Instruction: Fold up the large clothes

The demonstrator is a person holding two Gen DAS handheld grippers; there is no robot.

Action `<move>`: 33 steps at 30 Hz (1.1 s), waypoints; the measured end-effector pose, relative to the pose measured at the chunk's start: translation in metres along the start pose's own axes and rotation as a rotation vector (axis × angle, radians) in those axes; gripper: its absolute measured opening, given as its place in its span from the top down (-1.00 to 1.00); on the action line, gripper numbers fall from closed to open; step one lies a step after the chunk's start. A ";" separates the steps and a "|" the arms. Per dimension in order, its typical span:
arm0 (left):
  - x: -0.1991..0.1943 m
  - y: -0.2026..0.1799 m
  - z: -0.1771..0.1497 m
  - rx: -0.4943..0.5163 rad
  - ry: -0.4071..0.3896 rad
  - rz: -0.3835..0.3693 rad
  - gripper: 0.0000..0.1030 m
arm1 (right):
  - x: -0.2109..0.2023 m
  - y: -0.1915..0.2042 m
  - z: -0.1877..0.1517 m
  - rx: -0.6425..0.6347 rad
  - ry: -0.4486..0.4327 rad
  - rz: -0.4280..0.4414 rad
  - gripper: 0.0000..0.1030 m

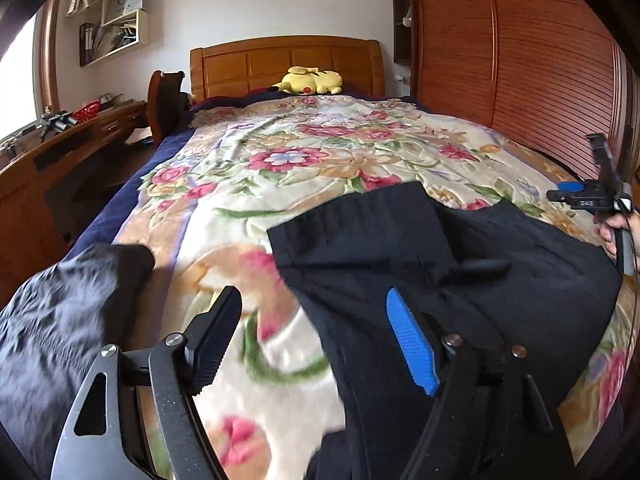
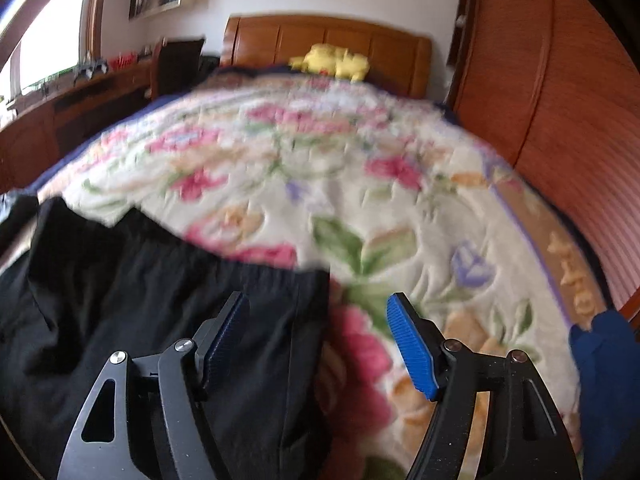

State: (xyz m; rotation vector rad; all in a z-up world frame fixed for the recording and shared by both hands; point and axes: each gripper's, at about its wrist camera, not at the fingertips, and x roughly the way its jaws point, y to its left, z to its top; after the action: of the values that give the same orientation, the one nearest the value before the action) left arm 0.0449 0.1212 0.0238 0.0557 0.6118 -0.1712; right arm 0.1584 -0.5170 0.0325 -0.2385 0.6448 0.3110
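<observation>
Bedroom, wooden furniture; work surface is a bed under a floral blanket (image 1: 256, 216), and everything below is placed against that blanket. Nearest, over its near end: left gripper (image 1: 314, 338), jaws standing wide apart, nothing between the pads but blanket on one side and dark cloth under the blue pad; it grips nothing. Right gripper (image 2: 318, 342) likewise wide open and empty, poised over the right-hand edge of the black garment (image 2: 132, 300), its dark pad above the cloth, its blue pad above bare blanket. Garment lies flat on the blanket's near end, one folded flap with a straight edge laid over the rest; looks like a fold just set down, though how many remain I cannot tell. A second dark heap of cloth (image 1: 60, 320) sits at the blanket's near left edge, apart from the garment. A hand (image 1: 610, 232) holding the right gripper shows at the blanket's right side. For a clean next fold, judgement only: bring both grippers low to matching corners of one edge, pinch a single layer group, lift evenly, keep the edge taut between them, lay it square. Beyond, at the blanket's far end: yellow plush toy (image 1: 310, 80), then the headboard (image 1: 286, 62).
</observation>
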 end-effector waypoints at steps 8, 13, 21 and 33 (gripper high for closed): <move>-0.007 -0.005 -0.032 -0.001 0.049 -0.016 -0.47 | 0.059 -0.016 -0.001 0.101 0.172 0.081 -0.42; -0.010 -0.006 -0.053 -0.019 0.056 -0.027 -0.47 | 0.064 -0.022 -0.003 0.136 0.182 0.149 -0.25; -0.009 -0.007 -0.061 -0.029 0.062 -0.028 -0.47 | 0.048 -0.016 -0.002 0.053 0.095 0.186 0.94; -0.005 -0.009 -0.068 -0.022 0.081 -0.010 -0.47 | 0.047 -0.024 -0.002 0.041 0.072 -0.068 0.96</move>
State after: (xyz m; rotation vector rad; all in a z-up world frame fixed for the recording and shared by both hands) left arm 0.0008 0.1197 -0.0284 0.0380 0.6947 -0.1728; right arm 0.2012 -0.5302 0.0043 -0.2327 0.7115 0.2245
